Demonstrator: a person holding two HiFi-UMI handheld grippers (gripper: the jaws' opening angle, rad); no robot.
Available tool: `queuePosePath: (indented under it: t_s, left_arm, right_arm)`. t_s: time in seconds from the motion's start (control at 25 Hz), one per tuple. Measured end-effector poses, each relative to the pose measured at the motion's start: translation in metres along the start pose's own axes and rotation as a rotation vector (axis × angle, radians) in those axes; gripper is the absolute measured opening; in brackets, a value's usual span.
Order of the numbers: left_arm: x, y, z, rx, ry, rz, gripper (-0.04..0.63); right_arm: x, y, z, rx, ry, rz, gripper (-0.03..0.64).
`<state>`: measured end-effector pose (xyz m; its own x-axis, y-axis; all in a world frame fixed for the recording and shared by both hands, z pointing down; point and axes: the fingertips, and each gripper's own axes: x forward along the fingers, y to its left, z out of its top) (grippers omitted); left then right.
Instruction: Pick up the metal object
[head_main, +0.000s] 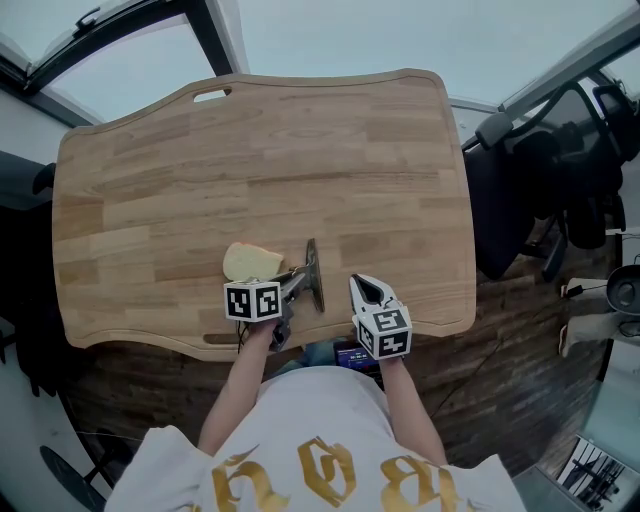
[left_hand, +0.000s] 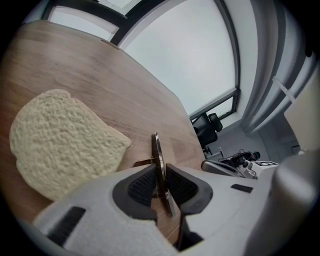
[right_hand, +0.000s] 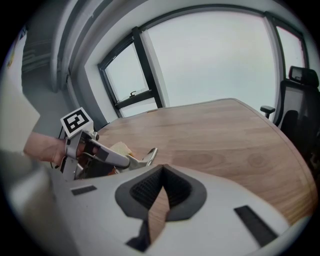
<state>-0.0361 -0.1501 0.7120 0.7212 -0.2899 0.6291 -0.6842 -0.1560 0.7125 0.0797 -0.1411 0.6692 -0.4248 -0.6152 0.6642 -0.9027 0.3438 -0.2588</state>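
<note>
Wooden table (head_main: 400, 150), near edge: left gripper (left_hand: 160, 173) clamped across flat faces of thin metal object (left_hand: 156, 149), likely stiff, slippery. Bread slice (left_hand: 60, 140) just beside. Right gripper (right_hand: 161, 173) closed, empty.

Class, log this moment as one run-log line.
left gripper: shut on metal object | right gripper: shut, empty | bread slice: on table

white short-sleeved t-shirt (head_main: 300, 430) with gold lettering. pale grey left gripper (left_hand: 160, 176) and right gripper (right_hand: 162, 181), black ribbed pads (left_hand: 142, 186), black-and-white marker cubes (head_main: 252, 300).
</note>
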Motion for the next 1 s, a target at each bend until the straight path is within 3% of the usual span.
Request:
queuePosePath:
  t_s: [0.2, 0.64, 1.0]
  left_arm:
    - [0.002, -0.003, 0.000, -0.005, -0.002, -0.008, 0.051]
    - [0.000, -0.005, 0.005, 0.016, -0.023, 0.015, 0.044]
    - [-0.003, -0.012, 0.009, 0.010, -0.051, -0.010, 0.043]
  right_arm:
    - [-0.001, -0.004, 0.004, -0.003, -0.013, -0.006, 0.012]
    - [-0.010, -0.010, 0.008, 0.007, -0.031, -0.014, 0.011]
    - [-0.014, -0.011, 0.015, -0.004, -0.052, -0.014, 0.011]
